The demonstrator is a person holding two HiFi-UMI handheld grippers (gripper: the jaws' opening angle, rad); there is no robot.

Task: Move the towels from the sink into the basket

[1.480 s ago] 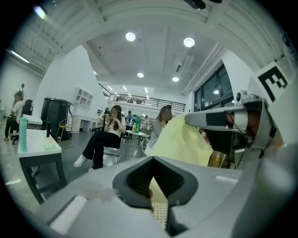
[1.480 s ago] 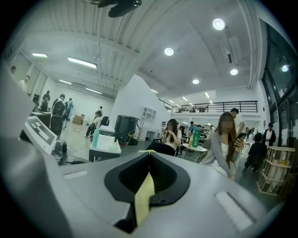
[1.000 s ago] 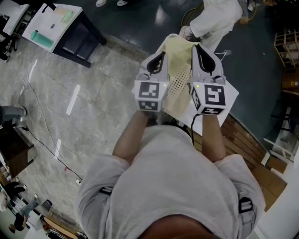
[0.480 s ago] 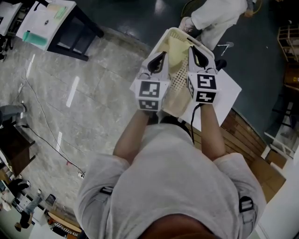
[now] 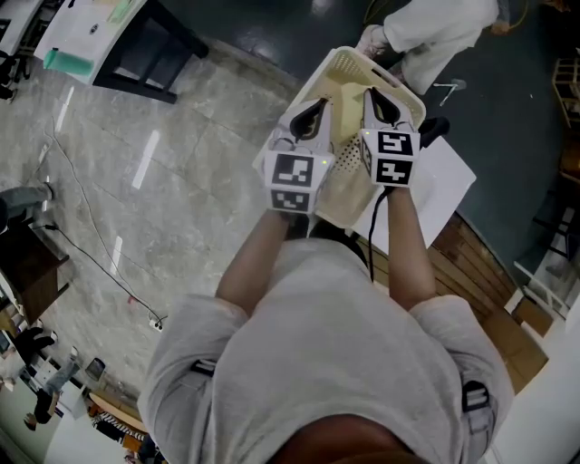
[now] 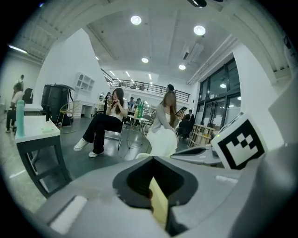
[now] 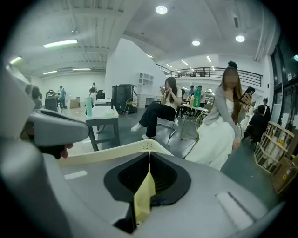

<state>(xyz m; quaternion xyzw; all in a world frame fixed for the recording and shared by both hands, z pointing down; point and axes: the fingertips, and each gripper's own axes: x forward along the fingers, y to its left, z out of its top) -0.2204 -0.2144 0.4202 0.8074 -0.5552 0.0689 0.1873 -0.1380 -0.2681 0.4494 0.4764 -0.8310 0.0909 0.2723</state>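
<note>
A pale yellow towel [image 5: 345, 98] hangs between my two grippers, over a cream perforated basket [image 5: 339, 60]. My left gripper [image 5: 309, 114] is shut on one edge of the towel [image 6: 159, 205], which shows as a yellow strip pinched in its jaws. My right gripper [image 5: 379, 98] is shut on another edge of the towel [image 7: 143, 196], just to the left gripper's right. In the right gripper view the basket's rim [image 7: 116, 151] lies right beyond the jaws and the left gripper [image 7: 51, 128] shows at the left. The sink is not in view.
The basket rests on a white board [image 5: 444, 192] above wooden crates [image 5: 471, 263]. A seated person in white [image 5: 439, 27] is just beyond the basket. A dark table with a white top [image 5: 100, 36] stands at the far left. A cable [image 5: 82, 236] runs across the stone floor.
Both grippers have carried the towel forward over the basket. The right gripper has drawn closer to the left one, and more of the basket's rim shows beyond them.
</note>
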